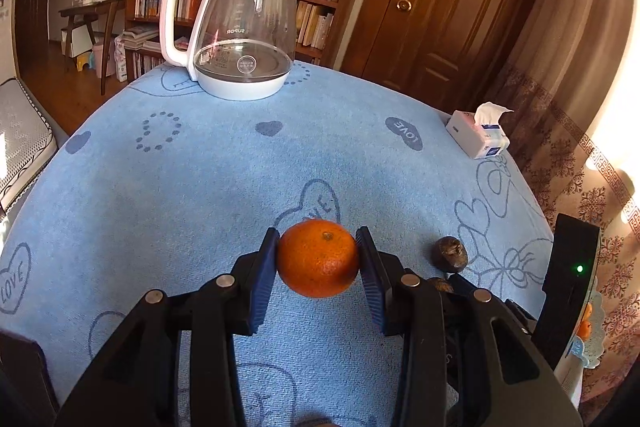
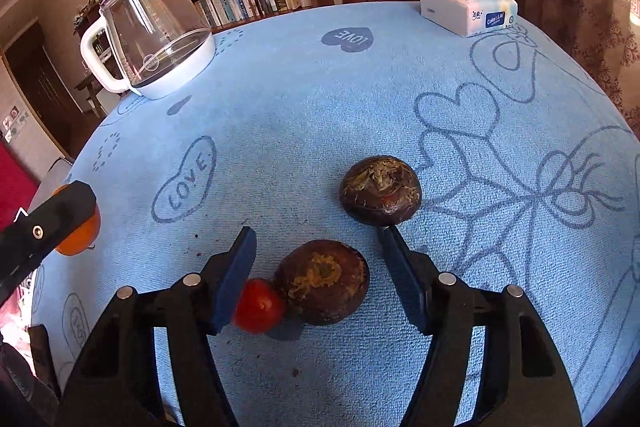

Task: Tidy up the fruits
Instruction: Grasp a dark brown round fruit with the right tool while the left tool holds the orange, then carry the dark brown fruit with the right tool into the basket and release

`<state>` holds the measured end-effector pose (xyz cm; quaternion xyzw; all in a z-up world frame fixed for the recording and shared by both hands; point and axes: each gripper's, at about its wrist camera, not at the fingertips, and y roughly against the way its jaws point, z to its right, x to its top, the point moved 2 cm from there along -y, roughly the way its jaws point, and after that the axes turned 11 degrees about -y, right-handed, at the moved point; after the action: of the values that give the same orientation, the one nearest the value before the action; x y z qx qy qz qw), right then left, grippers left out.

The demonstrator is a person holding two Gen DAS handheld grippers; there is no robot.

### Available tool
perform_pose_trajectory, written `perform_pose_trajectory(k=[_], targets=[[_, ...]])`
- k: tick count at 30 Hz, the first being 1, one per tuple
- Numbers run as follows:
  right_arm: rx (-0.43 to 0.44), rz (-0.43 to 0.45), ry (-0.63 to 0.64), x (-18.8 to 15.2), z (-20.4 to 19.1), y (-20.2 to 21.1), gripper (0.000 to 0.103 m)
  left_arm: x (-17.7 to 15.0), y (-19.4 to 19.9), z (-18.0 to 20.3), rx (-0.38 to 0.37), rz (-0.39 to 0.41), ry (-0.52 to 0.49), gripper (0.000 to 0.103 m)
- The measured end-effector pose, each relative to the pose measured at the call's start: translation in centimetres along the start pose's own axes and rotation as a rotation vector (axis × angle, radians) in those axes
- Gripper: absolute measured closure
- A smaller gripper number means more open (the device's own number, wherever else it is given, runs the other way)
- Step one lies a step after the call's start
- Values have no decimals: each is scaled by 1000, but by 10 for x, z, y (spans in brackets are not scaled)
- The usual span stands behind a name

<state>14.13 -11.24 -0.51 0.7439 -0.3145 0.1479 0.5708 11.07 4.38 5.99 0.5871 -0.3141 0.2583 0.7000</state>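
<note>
Two grippers busy. Left gripper (image 1: 318, 259) clamped on orange (image 1: 318, 263), held above blue desk (image 1: 200, 167). Right gripper (image 2: 316, 263) jaws apart, straddling near chestnut (image 2: 323, 281) and tomato (image 2: 258, 305); second chestnut (image 2: 380, 190) just beyond. Step: picking. Next move probably: centre on single fruit, then squeeze.

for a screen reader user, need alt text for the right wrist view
The right gripper hangs open over a dark brown round fruit and a small red fruit on a blue cloth. A second brown fruit lies beyond.

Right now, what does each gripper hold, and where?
Left gripper clamps the orange by its opposite sides. Right gripper holds nothing.
</note>
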Motion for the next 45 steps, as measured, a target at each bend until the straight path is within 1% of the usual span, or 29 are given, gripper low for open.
perform_pose_trajectory(k=[2, 3, 4, 14, 18, 26, 31, 45], targets=[[-2, 10, 12, -2, 1, 2, 49, 0, 0, 0, 1, 2, 1, 63], [4, 8, 8, -2, 3, 3, 55, 0, 0, 0, 1, 2, 1, 63], [10, 5, 7, -3, 4, 4, 59, 0, 0, 0, 1, 1, 1, 63], [75, 18, -15, -17, 23, 34, 59, -1, 1, 1, -2, 3, 0, 63], [90, 46, -34, -23, 34, 50, 59, -2, 2, 3, -10, 10, -7, 63], [53, 169, -45, -28, 54, 79, 59, -4, 4, 13, -26, 19, -36, 63], [29, 237, -36, -28, 57, 91, 59, -6, 4, 18, -31, 19, -49, 63], [4, 330, -70, -25, 73, 111, 59, -10, 3, 28, -47, 14, -78, 63]])
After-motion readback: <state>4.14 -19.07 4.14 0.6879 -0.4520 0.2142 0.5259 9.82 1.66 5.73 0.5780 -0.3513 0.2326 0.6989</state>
